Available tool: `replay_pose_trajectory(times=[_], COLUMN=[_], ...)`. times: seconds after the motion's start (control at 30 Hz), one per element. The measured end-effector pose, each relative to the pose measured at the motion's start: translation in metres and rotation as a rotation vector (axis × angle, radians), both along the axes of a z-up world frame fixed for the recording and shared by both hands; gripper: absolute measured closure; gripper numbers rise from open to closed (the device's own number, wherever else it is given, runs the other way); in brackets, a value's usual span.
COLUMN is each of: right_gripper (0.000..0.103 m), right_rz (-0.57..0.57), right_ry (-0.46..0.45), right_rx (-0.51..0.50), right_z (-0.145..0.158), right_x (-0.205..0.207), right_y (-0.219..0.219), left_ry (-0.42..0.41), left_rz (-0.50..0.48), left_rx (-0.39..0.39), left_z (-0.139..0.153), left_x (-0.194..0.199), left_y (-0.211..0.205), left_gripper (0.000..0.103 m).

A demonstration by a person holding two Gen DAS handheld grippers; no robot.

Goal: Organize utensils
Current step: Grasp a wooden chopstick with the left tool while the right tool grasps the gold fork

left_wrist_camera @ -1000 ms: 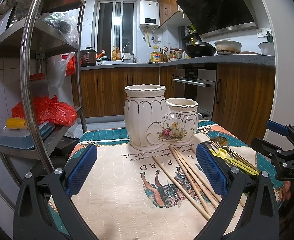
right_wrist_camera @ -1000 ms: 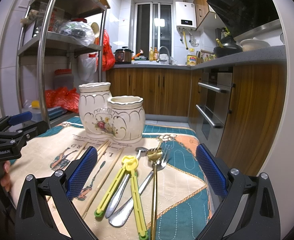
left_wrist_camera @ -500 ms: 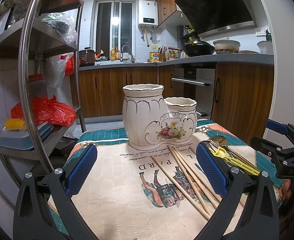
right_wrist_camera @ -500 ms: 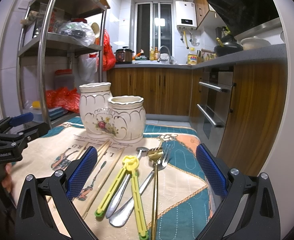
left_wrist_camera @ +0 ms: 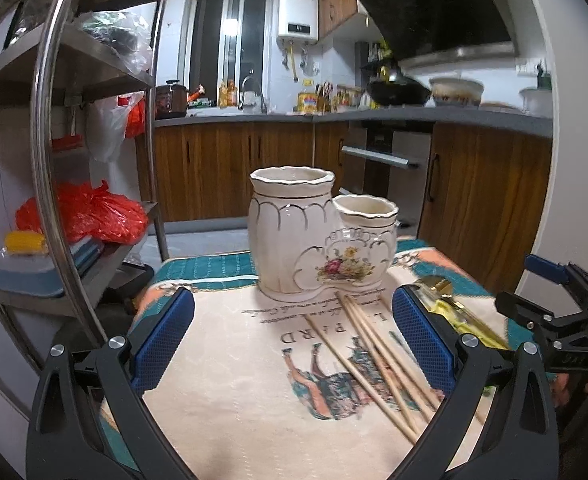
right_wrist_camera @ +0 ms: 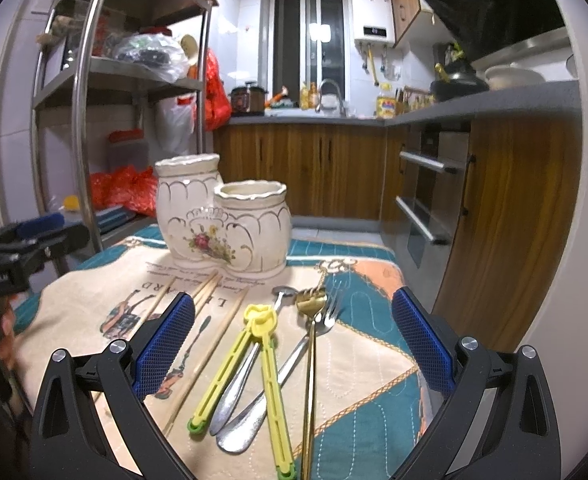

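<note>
Gleaming scalloped ceramic holder [right_wrist_camera: 222, 224] beside slim wooden chopsticks [left_wrist_camera: 378, 356].

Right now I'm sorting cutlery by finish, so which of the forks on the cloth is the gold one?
The gold fork is the one with the thin golden handle, lying just left of the silver fork and right of the yellow tongs.

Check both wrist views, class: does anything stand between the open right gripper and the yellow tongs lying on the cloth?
Nothing visible does. The right gripper is open and empty, and the yellow tongs lie on the cloth directly between its fingers. A silver spoon lies under the tongs, touching them, and a gold fork lies close beside them.
</note>
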State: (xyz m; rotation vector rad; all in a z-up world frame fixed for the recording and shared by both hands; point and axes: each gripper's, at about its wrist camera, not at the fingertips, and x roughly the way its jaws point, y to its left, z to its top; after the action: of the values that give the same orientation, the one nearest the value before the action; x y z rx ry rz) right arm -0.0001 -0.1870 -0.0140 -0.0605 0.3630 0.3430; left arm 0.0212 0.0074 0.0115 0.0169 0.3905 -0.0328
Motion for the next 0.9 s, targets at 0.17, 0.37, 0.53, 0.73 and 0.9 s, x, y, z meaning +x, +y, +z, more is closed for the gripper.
replay_pose_trajectory(times=[0.17, 0.37, 0.53, 0.73, 0.9], right_gripper=[0.005, 0.005, 0.005, 0.007, 0.016], right_rz=[-0.010, -0.030, -0.020, -0.008, 0.012], right_ry=[0.086, 0.179, 0.365, 0.403, 0.412], right_rx=[-0.040, -0.165, -0.177, -0.148, -0.153], right_z=[0.012, 0.010, -0.007, -0.011, -0.012], right_x=[0.016, 0.036, 0.060, 0.058, 0.058], right_y=[-0.007, -0.012, -0.018, -0.019, -0.010], left_ry=[0.125, 0.231, 0.311, 0.427, 0.485], left_rz=[-0.001, -0.022, -0.046, -0.042, -0.026], left_rx=[0.107, 0.171, 0.167, 0.138, 0.080], left_z=[0.007, -0.005, -0.018, -0.036, -0.045], left_x=[0.022, 0.036, 0.047, 0.060, 0.063], left_y=[-0.005, -0.013, -0.021, -0.026, -0.021], left_gripper=[0.005, 0.005, 0.005, 0.005, 0.006])
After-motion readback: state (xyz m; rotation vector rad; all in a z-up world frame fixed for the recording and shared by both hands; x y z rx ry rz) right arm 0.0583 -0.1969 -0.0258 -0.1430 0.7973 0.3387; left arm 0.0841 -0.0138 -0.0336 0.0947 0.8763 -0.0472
